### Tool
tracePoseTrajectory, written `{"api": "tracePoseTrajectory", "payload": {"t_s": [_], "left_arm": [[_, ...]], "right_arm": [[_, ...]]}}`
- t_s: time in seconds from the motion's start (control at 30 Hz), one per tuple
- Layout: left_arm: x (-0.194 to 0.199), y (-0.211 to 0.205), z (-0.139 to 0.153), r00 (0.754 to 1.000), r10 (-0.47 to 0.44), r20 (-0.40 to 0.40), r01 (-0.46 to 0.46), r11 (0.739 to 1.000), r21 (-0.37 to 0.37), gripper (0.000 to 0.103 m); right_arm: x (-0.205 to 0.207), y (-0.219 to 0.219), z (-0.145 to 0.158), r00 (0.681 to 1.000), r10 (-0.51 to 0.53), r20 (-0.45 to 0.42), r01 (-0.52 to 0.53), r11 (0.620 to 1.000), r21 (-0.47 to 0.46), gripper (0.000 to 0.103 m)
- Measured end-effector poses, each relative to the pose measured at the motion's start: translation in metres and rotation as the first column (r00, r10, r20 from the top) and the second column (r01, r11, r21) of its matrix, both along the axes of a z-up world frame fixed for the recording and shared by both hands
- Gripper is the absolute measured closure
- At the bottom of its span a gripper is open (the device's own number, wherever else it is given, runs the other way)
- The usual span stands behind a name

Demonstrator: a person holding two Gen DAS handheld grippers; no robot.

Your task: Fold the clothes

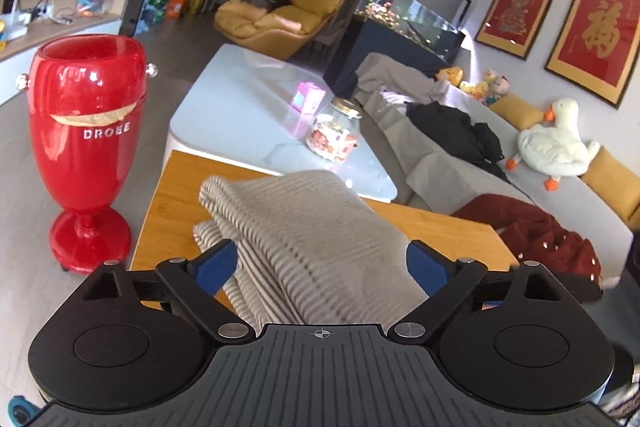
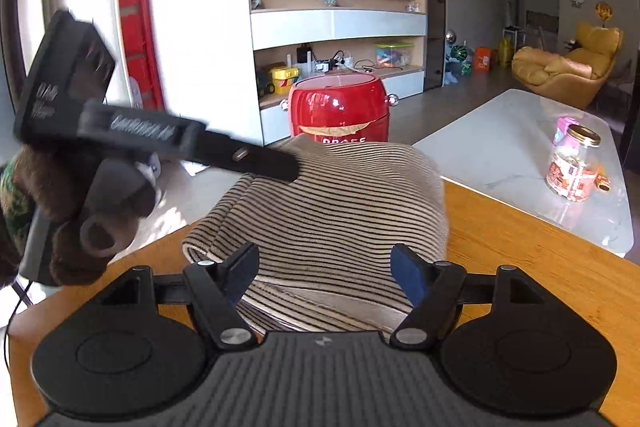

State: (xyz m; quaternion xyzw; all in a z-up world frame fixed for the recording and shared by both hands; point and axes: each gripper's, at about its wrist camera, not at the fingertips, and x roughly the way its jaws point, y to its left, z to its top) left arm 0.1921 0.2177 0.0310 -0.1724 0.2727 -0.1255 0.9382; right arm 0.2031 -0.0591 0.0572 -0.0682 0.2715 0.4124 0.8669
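Left gripper [image 1: 320,263] w/ jaws spread wide, striped beige garment [image 1: 296,239] bunched between them on the wooden table [image 1: 176,195]; pads not pressing the cloth. Right gripper [image 2: 324,271] also spread apart, same striped garment [image 2: 340,211] heaped between its fingers. Red vase [image 1: 86,131] stands on floor beside table; white marble table [image 1: 248,107] w/ glass jar [image 1: 334,135] beyond.

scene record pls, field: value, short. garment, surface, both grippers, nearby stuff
garment: striped beige garment, bunched in a folded heap
surface: wooden table
left gripper: open, fingers either side of the heap
right gripper: open, fingers astride the heap's near edge
behind the table: red vase on the floor
adjacent: white marble table with glass jar
fold state: cannot tell if finished
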Motion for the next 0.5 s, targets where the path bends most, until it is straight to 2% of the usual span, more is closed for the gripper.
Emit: {"api": "tracePoseTrajectory", "payload": {"t_s": [0.03,0.07,0.13,0.2,0.27,0.33,0.4,0.5], "left_arm": [[-0.008,-0.002,-0.001,1.000,-0.012,-0.004,0.012,1.000,0.008,0.008],[-0.012,-0.004,-0.005,1.000,-0.017,-0.024,0.017,1.000,0.006,0.009],[-0.016,-0.007,-0.015,0.997,-0.028,-0.070,0.028,1.000,-0.003,0.015],[-0.016,-0.010,-0.026,0.993,-0.037,-0.114,0.035,0.999,-0.017,0.028],[-0.016,-0.009,-0.035,0.990,-0.037,-0.137,0.029,0.998,-0.062,0.030],[-0.015,-0.005,-0.035,0.990,-0.042,-0.134,0.028,0.994,-0.105,0.037],[-0.015,-0.003,-0.028,0.992,-0.045,-0.115,0.029,0.990,-0.136,0.044],[-0.021,-0.005,-0.017,0.995,-0.070,-0.076,0.058,0.987,-0.149,0.044]], "right_arm": [[0.007,-0.007,-0.002,0.999,-0.020,-0.043,0.022,0.999,0.029,0.015],[0.013,-0.014,-0.005,0.995,-0.039,-0.087,0.044,0.997,0.058,0.014],[0.026,-0.028,-0.009,0.982,-0.073,-0.174,0.093,0.989,0.111,0.014],[0.040,-0.043,-0.014,0.960,-0.100,-0.263,0.146,0.976,0.160,0.014],[0.048,-0.049,-0.024,0.936,-0.106,-0.335,0.176,0.966,0.188,0.014],[0.053,-0.048,-0.039,0.916,-0.094,-0.390,0.183,0.963,0.199,0.016],[0.047,-0.045,-0.039,0.925,-0.101,-0.367,0.185,0.962,0.199,0.021],[0.040,-0.050,-0.021,0.948,-0.086,-0.306,0.168,0.953,0.251,0.027]]}}
